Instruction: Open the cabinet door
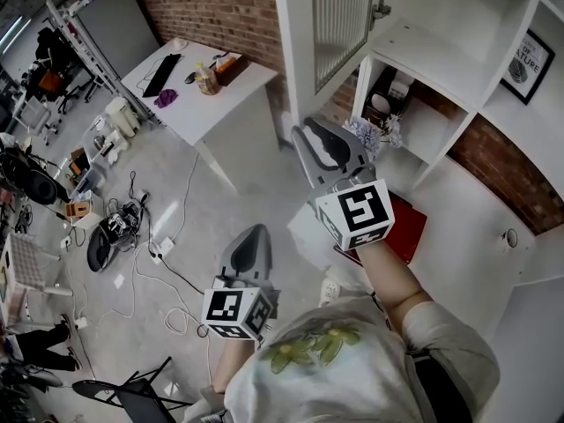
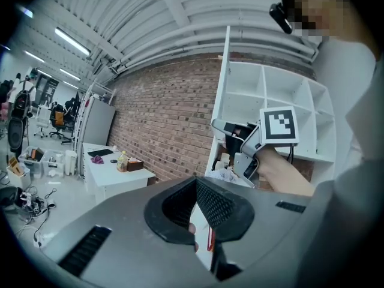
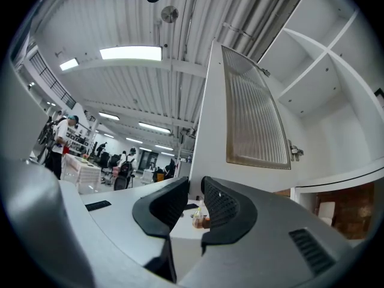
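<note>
Just past the tips of the right gripper (image 3: 195, 191), the cabinet door (image 3: 252, 116) stands swung well out from the white cabinet (image 1: 458, 42). Its ribbed glass panel rises above and to the right of those fingers (image 3: 223, 209). The two fingers are parted by a narrow slot and grasp nothing. Through the slot you see only a far white table (image 1: 198, 104) with a bottle (image 1: 208, 79) on it. Whether a fingertip touches the door's lower edge, I cannot tell. The gripper is tipped a little upward, under the door's bottom corner.

The left gripper (image 1: 256, 230) hangs lower and well back from the door, near the person's chest. Its fingers (image 2: 219, 206) are pinched together at the tips, with nothing caught between them. Ahead of them and off to the right is the right gripper, and to their left runs a brick wall (image 1: 220, 7). Below the right fingers, down past the hand, lies a flat red thing (image 1: 410, 232).
</note>
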`<state>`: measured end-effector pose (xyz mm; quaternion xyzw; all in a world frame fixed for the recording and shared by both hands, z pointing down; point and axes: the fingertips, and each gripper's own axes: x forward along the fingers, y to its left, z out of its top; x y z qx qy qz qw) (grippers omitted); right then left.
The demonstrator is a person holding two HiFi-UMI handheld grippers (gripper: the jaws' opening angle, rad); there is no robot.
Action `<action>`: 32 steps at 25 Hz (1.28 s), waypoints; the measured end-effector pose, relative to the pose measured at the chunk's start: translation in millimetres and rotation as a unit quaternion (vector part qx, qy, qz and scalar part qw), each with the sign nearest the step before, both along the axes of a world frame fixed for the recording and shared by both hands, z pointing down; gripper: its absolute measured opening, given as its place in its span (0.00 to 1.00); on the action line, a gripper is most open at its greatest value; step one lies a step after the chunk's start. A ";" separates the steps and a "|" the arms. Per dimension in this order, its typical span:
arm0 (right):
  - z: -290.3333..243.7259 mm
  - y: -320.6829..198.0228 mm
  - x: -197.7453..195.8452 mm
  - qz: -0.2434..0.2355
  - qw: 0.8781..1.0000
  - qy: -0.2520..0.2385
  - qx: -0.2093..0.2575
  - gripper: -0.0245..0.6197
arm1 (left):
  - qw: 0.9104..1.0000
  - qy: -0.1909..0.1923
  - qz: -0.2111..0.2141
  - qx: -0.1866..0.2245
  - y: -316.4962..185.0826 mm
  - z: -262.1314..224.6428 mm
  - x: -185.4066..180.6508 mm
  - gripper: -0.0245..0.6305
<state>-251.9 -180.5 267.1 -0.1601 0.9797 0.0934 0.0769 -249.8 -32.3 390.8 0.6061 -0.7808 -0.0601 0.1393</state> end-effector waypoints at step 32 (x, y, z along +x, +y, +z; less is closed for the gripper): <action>30.0 27.7 3.5 -0.045 0.998 0.044 -0.025 0.16 | 1.000 0.019 0.022 0.004 9.6 4.4 4.4 0.05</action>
